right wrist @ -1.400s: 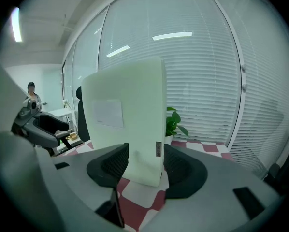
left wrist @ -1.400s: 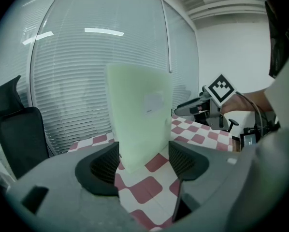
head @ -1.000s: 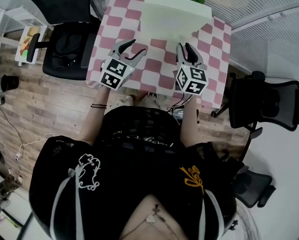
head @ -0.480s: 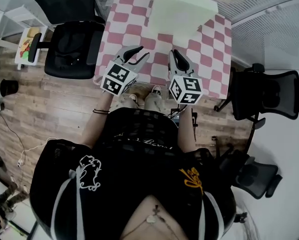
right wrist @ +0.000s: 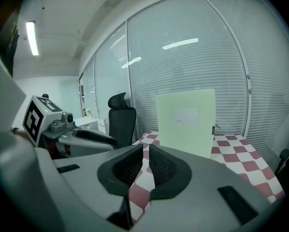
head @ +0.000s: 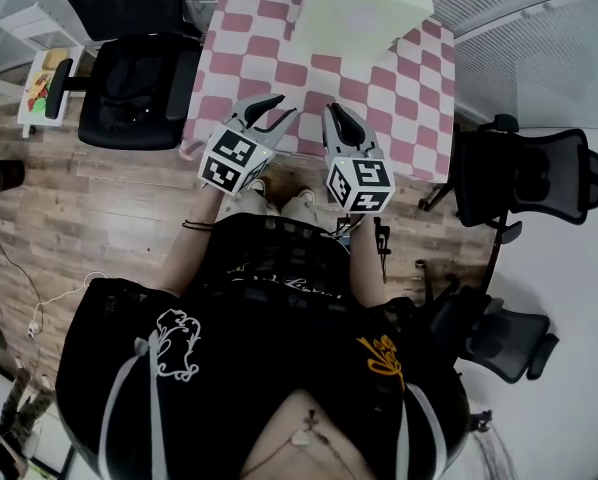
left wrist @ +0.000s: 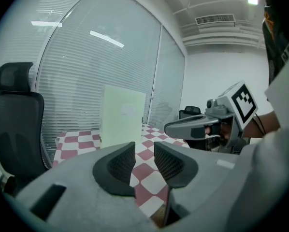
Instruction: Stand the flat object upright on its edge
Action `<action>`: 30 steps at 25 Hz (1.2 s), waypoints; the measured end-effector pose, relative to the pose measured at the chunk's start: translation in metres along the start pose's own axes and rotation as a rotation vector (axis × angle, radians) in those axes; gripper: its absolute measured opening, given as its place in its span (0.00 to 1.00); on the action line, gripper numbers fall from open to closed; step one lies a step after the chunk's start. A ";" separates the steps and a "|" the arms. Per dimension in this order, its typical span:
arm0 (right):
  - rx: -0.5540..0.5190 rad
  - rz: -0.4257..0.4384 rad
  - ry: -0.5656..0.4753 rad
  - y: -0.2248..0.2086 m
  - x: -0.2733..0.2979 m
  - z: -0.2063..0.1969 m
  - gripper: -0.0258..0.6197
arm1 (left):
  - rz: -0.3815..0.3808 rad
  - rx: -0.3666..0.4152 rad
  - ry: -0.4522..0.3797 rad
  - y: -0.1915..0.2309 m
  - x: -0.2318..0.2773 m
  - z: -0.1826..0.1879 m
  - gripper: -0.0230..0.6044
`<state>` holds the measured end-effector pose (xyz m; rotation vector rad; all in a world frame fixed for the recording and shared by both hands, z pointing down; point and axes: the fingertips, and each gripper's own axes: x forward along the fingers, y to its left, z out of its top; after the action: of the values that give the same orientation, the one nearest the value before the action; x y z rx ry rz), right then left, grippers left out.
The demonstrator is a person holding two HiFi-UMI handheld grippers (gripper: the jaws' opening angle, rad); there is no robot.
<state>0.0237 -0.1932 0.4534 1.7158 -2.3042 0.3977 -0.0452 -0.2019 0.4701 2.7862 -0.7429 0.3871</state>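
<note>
One pale green flat board stands upright at the far edge of the checkered desk. Over the near edge, the left gripper hangs empty, jaws slightly apart; the right gripper is closed on nothing.

The table, draped in a pink-and-white checkered cloth, carries a pale green flat board standing upright toward its far edge.
</note>
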 end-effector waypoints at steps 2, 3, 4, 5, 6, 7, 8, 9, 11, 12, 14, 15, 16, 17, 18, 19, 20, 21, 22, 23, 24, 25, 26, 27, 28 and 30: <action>-0.004 0.013 0.002 0.002 -0.001 0.000 0.10 | 0.006 -0.005 -0.006 -0.002 -0.001 0.002 0.24; -0.008 0.020 0.001 0.003 -0.002 0.000 0.10 | 0.010 -0.006 -0.011 -0.003 -0.001 0.003 0.24; -0.013 0.027 0.002 0.004 -0.003 0.000 0.10 | 0.016 -0.006 -0.016 -0.004 -0.002 0.005 0.24; -0.020 0.035 0.003 0.004 -0.004 0.000 0.10 | 0.024 -0.007 -0.021 -0.006 -0.003 0.007 0.24; -0.027 0.044 0.004 0.005 -0.006 0.000 0.10 | 0.032 -0.008 -0.023 -0.007 -0.004 0.009 0.24; -0.033 0.052 0.005 0.006 -0.009 0.000 0.10 | 0.041 -0.011 -0.025 -0.010 -0.005 0.010 0.24; -0.037 0.060 0.005 0.005 -0.013 -0.001 0.10 | 0.049 -0.014 -0.027 -0.013 -0.006 0.011 0.24; -0.041 0.067 0.005 0.004 -0.019 -0.001 0.10 | 0.058 -0.019 -0.030 -0.017 -0.006 0.012 0.24; -0.045 0.078 0.001 0.000 -0.031 -0.002 0.10 | 0.076 -0.031 -0.037 -0.026 -0.006 0.013 0.24; -0.044 0.082 -0.003 -0.003 -0.038 -0.003 0.10 | 0.084 -0.042 -0.044 -0.032 -0.006 0.014 0.24; -0.038 0.091 -0.009 -0.009 -0.055 -0.007 0.10 | 0.093 -0.066 -0.057 -0.049 -0.005 0.015 0.24; -0.035 0.095 -0.012 -0.013 -0.063 -0.009 0.10 | 0.096 -0.074 -0.060 -0.058 -0.004 0.015 0.24; -0.032 0.098 -0.014 -0.016 -0.071 -0.012 0.10 | 0.099 -0.078 -0.060 -0.067 -0.002 0.014 0.24; -0.030 0.103 -0.018 -0.019 -0.079 -0.014 0.10 | 0.103 -0.078 -0.058 -0.077 -0.001 0.013 0.24; -0.029 0.108 -0.022 -0.022 -0.087 -0.016 0.10 | 0.107 -0.075 -0.055 -0.086 0.000 0.012 0.24; -0.028 0.115 -0.027 -0.024 -0.095 -0.018 0.10 | 0.112 -0.072 -0.052 -0.095 0.001 0.011 0.24; -0.028 0.122 -0.031 -0.026 -0.103 -0.020 0.10 | 0.117 -0.070 -0.052 -0.105 0.001 0.010 0.24; -0.030 0.130 -0.034 -0.028 -0.111 -0.022 0.10 | 0.123 -0.070 -0.054 -0.113 0.002 0.010 0.24; -0.031 0.138 -0.037 -0.029 -0.119 -0.024 0.10 | 0.130 -0.072 -0.056 -0.122 0.002 0.009 0.24; -0.032 0.146 -0.040 -0.031 -0.126 -0.026 0.10 | 0.136 -0.075 -0.058 -0.130 0.002 0.009 0.24; -0.032 0.153 -0.042 -0.033 -0.134 -0.029 0.10 | 0.143 -0.079 -0.060 -0.138 0.002 0.008 0.24; -0.032 0.160 -0.044 -0.034 -0.142 -0.032 0.10 | 0.150 -0.081 -0.060 -0.146 0.001 0.006 0.24; -0.031 0.167 -0.045 -0.035 -0.151 -0.035 0.10 | 0.158 -0.083 -0.061 -0.155 0.000 0.004 0.24; -0.031 0.173 -0.045 -0.036 -0.159 -0.039 0.10 | 0.165 -0.085 -0.062 -0.164 -0.002 0.002 0.24; -0.032 0.180 -0.045 -0.036 -0.167 -0.043 0.10 | 0.173 -0.086 -0.062 -0.174 -0.004 -0.001 0.24; -0.033 0.195 -0.047 -0.037 -0.183 -0.051 0.10 | 0.187 -0.087 -0.061 -0.192 -0.007 -0.008 0.24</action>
<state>0.1119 -0.0214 0.4398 1.5064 -2.5064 0.3570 0.0459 -0.0344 0.4458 2.6667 -1.0142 0.2961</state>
